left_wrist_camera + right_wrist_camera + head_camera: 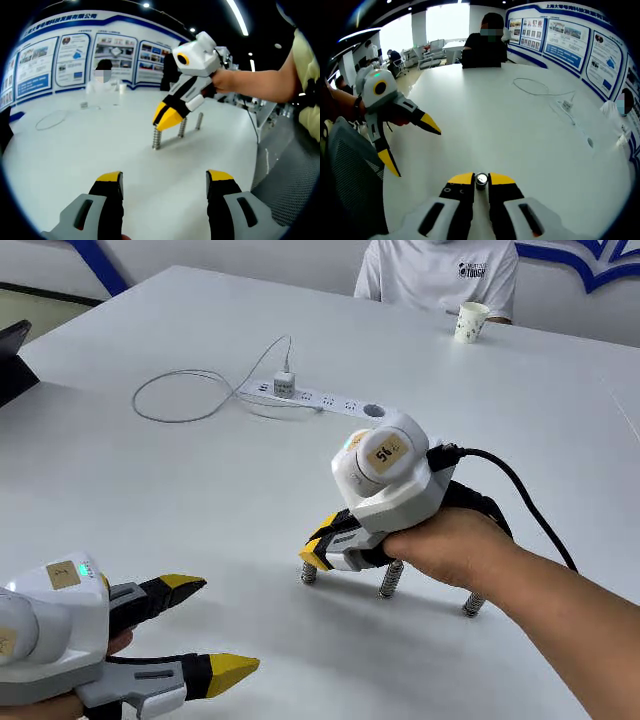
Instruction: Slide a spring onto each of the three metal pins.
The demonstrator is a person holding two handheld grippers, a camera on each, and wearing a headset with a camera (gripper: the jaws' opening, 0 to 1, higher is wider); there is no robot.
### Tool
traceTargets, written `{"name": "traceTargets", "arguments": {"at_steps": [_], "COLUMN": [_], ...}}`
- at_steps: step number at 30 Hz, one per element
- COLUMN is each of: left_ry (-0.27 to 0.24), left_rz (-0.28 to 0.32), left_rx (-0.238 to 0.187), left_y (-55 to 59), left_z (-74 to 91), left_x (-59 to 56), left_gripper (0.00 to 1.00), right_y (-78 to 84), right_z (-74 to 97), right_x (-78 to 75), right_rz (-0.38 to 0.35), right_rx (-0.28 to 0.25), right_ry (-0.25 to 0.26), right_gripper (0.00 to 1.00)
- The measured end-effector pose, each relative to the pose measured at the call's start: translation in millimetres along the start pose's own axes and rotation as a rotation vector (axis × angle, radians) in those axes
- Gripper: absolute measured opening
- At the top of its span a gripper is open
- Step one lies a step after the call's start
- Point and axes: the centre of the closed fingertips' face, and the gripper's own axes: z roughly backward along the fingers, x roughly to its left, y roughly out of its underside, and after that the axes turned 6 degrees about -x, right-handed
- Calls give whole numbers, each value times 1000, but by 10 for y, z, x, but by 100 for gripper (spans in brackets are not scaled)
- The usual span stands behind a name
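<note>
The right tongs [481, 176] are clenched on the top of the end pin [309, 573] in a spring-wrapped row of three towards the tabletop's [200, 490] near edge. The left tongs [228, 624] gape, released, well apart.

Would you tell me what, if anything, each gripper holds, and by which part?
The right gripper pinches the top end of a metal pin, above its spring; the left gripper is open, holding nothing.

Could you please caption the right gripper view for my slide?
Right gripper pinches a pin; open left gripper hovers nearby.
</note>
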Motion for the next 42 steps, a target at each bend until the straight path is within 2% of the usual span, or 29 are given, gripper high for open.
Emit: {"name": "traceTargets", "arguments": {"at_steps": [24, 42], "left_ry": [4, 19], "left_rz": [4, -13], "left_rx": [5, 9], "left_y": [13, -38], "left_z": [-27, -73], "left_x": [2, -41], "left_gripper": [69, 69], "right_y": [53, -9], "right_z": [-50, 100], "right_x": [-1, -48], "right_rz": [0, 11], "right_rx": [-1, -44], "right_ry": [0, 35], "right_gripper": [15, 25]}}
